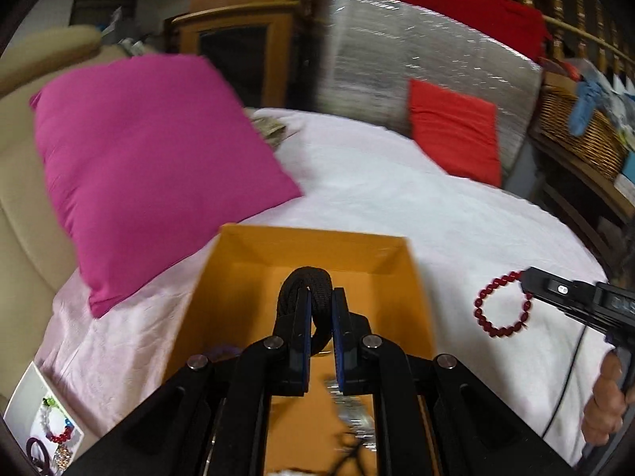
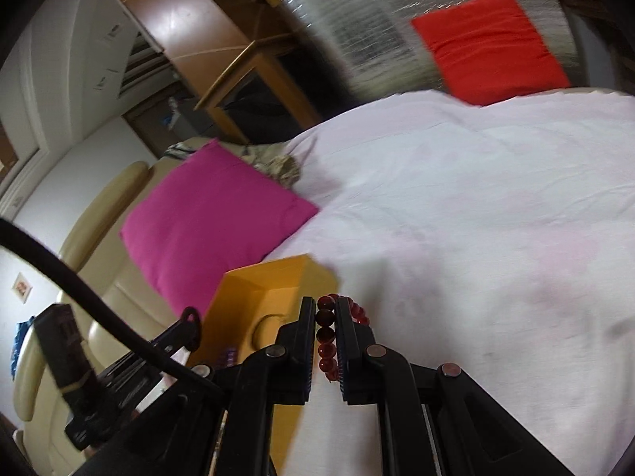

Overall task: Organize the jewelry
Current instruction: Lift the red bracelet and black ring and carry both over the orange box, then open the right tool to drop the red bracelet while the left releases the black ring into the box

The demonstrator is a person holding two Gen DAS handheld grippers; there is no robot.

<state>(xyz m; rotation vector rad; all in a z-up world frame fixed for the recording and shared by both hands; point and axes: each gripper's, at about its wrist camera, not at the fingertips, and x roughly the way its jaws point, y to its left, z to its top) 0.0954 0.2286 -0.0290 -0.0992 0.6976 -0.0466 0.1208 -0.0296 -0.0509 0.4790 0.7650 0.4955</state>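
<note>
An open orange box [image 1: 254, 277] [image 2: 254, 289] sits on the white bed. My left gripper [image 1: 320, 297] is shut on a black woven cord bracelet [image 1: 307, 283] and hangs over the box's inside. In the box lie a silvery chain [image 1: 353, 416] and a purple piece [image 1: 222, 351]. My right gripper [image 2: 326, 305] is shut on a dark red bead bracelet [image 2: 327, 335] [image 1: 496, 309], just right of the box. From the left wrist view that gripper [image 1: 526, 283] comes in from the right with the red loop dangling. The left gripper [image 2: 190, 319] shows at lower left in the right wrist view.
A magenta pillow [image 1: 147, 166] [image 2: 214, 222] lies left of the box. A red cushion [image 1: 456, 131] [image 2: 492, 45] leans on a silver-wrapped bulk at the bed's far side. A white card [image 1: 43, 424] with more bracelets lies at lower left. A wicker basket [image 1: 579, 135] stands at right.
</note>
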